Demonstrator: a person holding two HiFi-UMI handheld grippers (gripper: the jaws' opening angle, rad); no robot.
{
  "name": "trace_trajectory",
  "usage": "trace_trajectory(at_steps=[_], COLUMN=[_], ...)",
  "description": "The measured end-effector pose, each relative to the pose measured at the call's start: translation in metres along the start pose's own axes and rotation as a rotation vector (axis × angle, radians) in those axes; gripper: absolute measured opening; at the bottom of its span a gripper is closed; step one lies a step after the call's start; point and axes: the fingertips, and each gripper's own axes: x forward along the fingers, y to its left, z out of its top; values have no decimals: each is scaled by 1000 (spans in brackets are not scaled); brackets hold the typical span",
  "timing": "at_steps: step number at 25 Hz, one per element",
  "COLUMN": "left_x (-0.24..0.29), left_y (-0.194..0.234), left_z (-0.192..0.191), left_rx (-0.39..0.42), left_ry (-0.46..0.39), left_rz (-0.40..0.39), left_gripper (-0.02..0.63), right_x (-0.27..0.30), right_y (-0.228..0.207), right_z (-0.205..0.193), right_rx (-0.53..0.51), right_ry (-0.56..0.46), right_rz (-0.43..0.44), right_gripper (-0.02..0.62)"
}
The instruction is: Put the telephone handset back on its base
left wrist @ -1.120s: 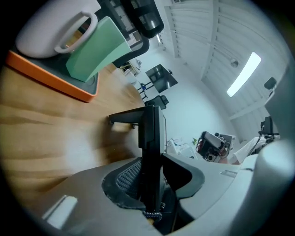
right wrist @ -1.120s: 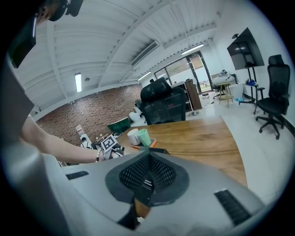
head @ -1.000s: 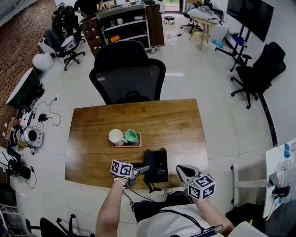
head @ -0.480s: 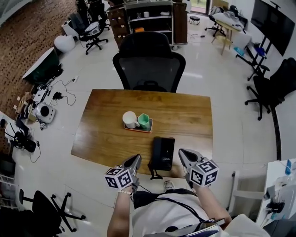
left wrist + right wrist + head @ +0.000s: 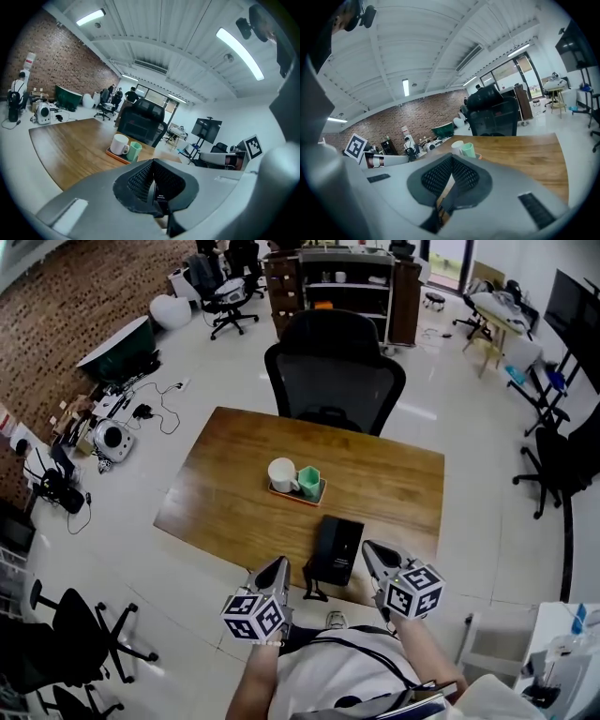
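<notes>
With the left gripper (image 5: 278, 566) and right gripper (image 5: 373, 550) both closed on nothing, the handset (image 5: 321, 557) lies just ahead between them, seemingly already on its base (image 5: 347, 542); it looks like light, hard, smooth plastic, best pinched across its slim middle, cord (image 5: 311, 592) trailing.

Bright, even indoor light throughout. In the left gripper view, long ceiling light strips (image 5: 236, 54) glow white high above the left tongs (image 5: 153, 164). The right gripper view shows a smaller ceiling strip (image 5: 406, 87) above the right tongs (image 5: 452, 161). In the head view, the pale glossy floor (image 5: 412, 413) beyond both tongs carries soft glare, and the wooden counter (image 5: 225, 493) ahead of them has a mild sheen. Shadows are faint. Both gripper views are round fisheye pictures with dark corners and curved lines, and the grey tong bodies nearest the lens look soft. The head view bends at its edges.
</notes>
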Motion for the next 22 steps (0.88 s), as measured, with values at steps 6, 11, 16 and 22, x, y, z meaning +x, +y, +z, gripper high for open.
trace_trajectory(at_steps=[6,11,16,22], left_x=[-8,-13,-16,-28], left_y=[-2,-1,-8,-16], left_z=[-9,-12,-15,-21], left_rx=[25,52,88,96], left_ry=[-1,23,30,38], left_rz=[58,86,97,90], left_gripper=[0,0,0,0], right_x=[3,-1,-10,-20], right_y=[9,15,16,22], right_z=[-9,-12,-17,-28], right_rx=[-5,-7,-7,-1], right_ry=[15,21,19,41], right_rz=[37,46,42,40], right_gripper=[0,0,0,0])
